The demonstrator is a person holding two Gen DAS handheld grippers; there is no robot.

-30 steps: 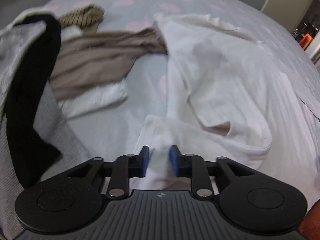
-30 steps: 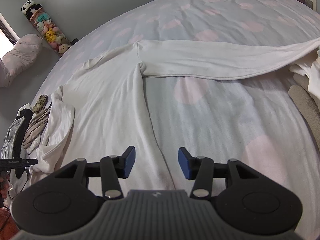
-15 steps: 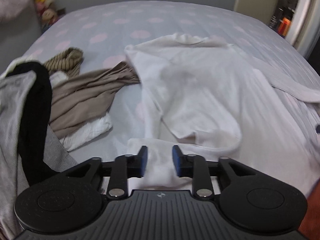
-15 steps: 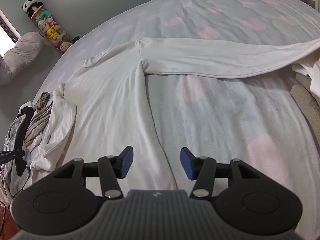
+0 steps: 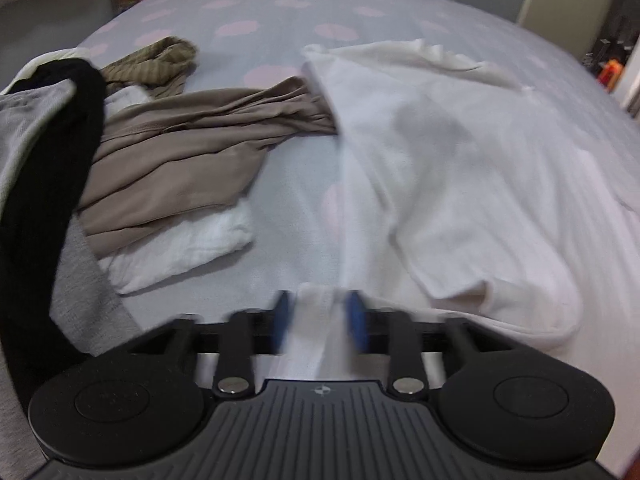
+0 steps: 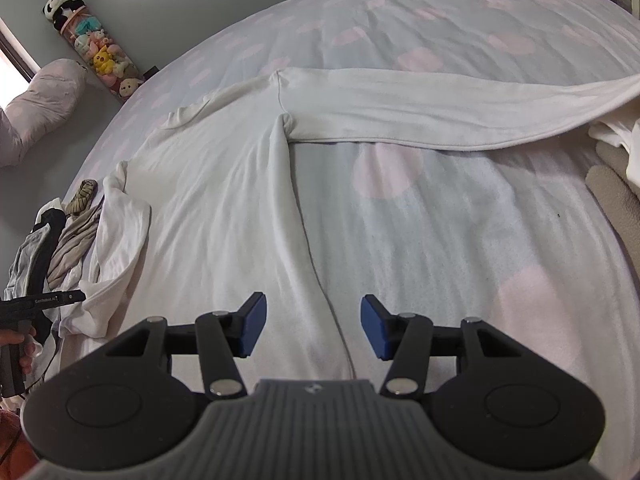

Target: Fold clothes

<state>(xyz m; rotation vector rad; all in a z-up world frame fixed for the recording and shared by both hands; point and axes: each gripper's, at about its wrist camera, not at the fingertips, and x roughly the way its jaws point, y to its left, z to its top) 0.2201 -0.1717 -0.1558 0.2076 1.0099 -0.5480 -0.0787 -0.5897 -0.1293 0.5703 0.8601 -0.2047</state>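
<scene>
A white long-sleeved garment (image 6: 224, 184) lies spread on the bed, one sleeve (image 6: 440, 116) stretched out to the right. In the left wrist view the same garment (image 5: 460, 168) lies ahead and to the right. My left gripper (image 5: 320, 316) is shut on a white sleeve end (image 5: 316, 312) of it, which passes between the blue pads. My right gripper (image 6: 312, 330) is open and empty, just above the garment's lower side seam (image 6: 296, 216). The left gripper also shows at the left edge of the right wrist view (image 6: 60, 298).
A pile of other clothes lies at the left: a taupe garment (image 5: 180, 152), a black one (image 5: 48, 184), a grey one (image 5: 24, 120), a folded white cloth (image 5: 180, 248) and a striped olive piece (image 5: 156, 64). A beige fleece item (image 6: 620, 192) lies at the right. The bedsheet (image 6: 440, 240) is dotted pink.
My left gripper has moved with the sleeve end still between its pads, and its view has swung toward the clothes pile. My right gripper has stayed open and crept slightly forward.
</scene>
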